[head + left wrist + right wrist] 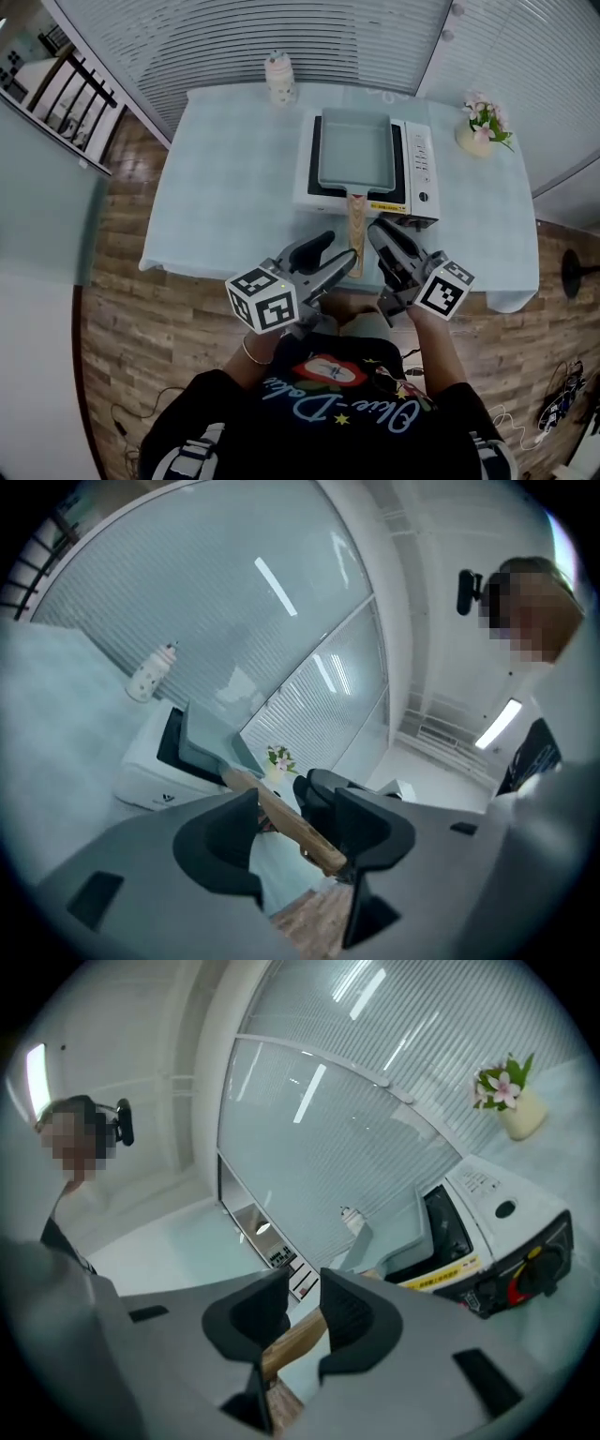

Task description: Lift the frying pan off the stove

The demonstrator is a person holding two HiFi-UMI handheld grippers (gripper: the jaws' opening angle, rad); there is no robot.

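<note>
A grey rectangular frying pan [354,150] sits on a white portable stove [417,164], with its wooden handle [356,220] pointing toward me. My left gripper [339,251] is at the handle's end. In the left gripper view the handle [291,827] runs through the wide gap of my left gripper [281,808], whose jaws stand open and do not clamp it. My right gripper [382,232] hovers just right of the handle, by the stove's front. In the right gripper view my right gripper [305,1288] has a narrow gap, and the handle [292,1340] shows through it, unpinched.
The stove stands on a table [225,187] with a pale blue cloth. A white bottle [279,80] stands at the far edge and a flower pot [483,127] at the right. Wooden floor surrounds the table. My body is close to the near edge.
</note>
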